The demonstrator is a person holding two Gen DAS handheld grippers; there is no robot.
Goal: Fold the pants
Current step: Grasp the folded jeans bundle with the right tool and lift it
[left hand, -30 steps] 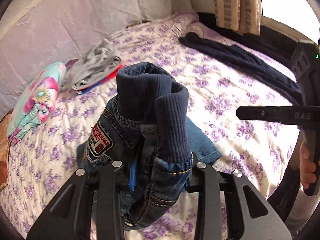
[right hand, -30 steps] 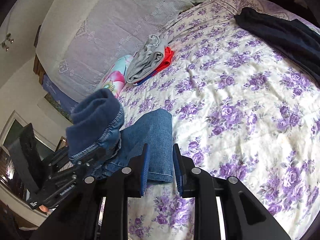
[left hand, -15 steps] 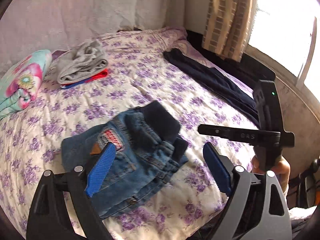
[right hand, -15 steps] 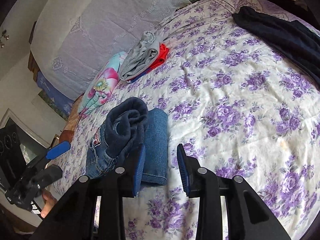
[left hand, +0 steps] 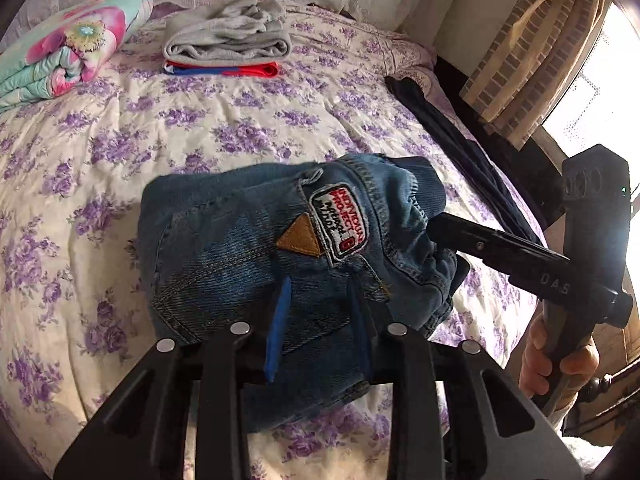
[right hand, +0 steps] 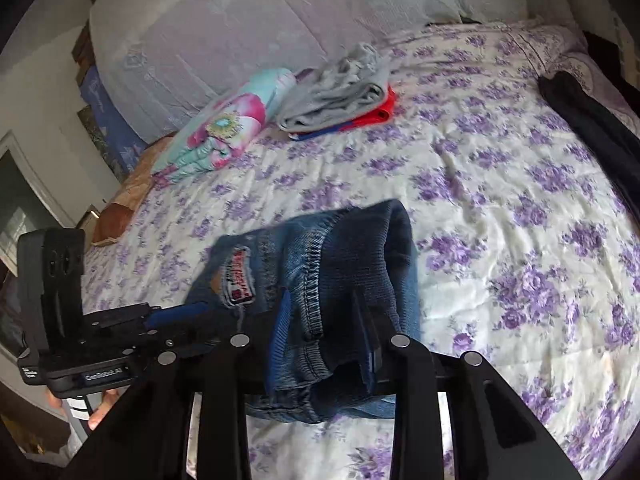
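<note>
A small pair of blue denim pants (left hand: 256,248) with a dark ribbed waistband and a sewn patch is folded into a bundle and held above the floral bedspread. My left gripper (left hand: 316,320) is shut on the near denim edge. My right gripper (right hand: 324,332) is shut on the waistband end (right hand: 360,264) of the same bundle. In the left wrist view the right gripper (left hand: 436,228) reaches into the pants from the right. In the right wrist view the left gripper (right hand: 172,314) comes in from the left.
A grey folded garment on red and blue clothes (left hand: 228,46) lies at the far side of the bed, next to a rolled floral blanket (left hand: 68,48). Dark pants (left hand: 452,140) lie along the bed's right edge. A curtain and window (left hand: 532,52) are at the right.
Half a second ago the pants lay on the bed with both grippers open. Now both grippers have shut on the bundle and lifted it off the bedspread.
</note>
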